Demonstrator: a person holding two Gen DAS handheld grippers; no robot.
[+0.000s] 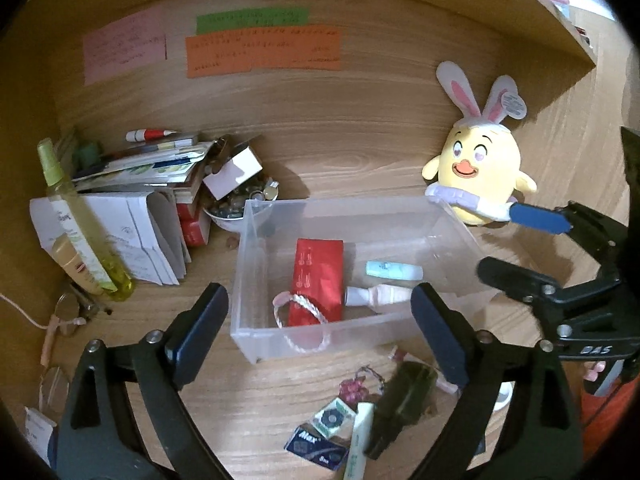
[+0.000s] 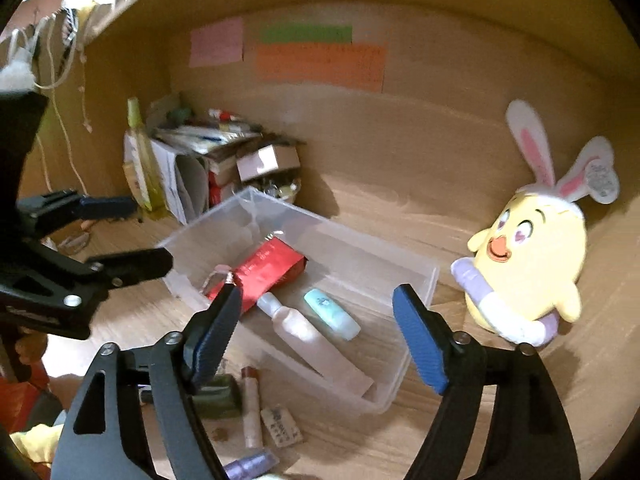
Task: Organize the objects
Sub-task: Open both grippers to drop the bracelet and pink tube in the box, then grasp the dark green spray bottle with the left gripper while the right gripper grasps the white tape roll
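Clear plastic bin (image 1: 256, 280) sits mid-frame, clutter (image 1: 360, 408) below it, while left gripper (image 1: 320, 340) and right gripper (image 2: 316, 340), both spread and empty, could probably nudge it when reaching.

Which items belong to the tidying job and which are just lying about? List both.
Job:
clear bin
red packet
teal tube
white bottle
loose lip balm
dark green case

Lying about:
plush chick
paper stack
sticky notes

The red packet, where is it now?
The red packet lies inside the clear plastic bin, toward its left side in the left wrist view, beside the small mint tube, with a white cord loop over it.
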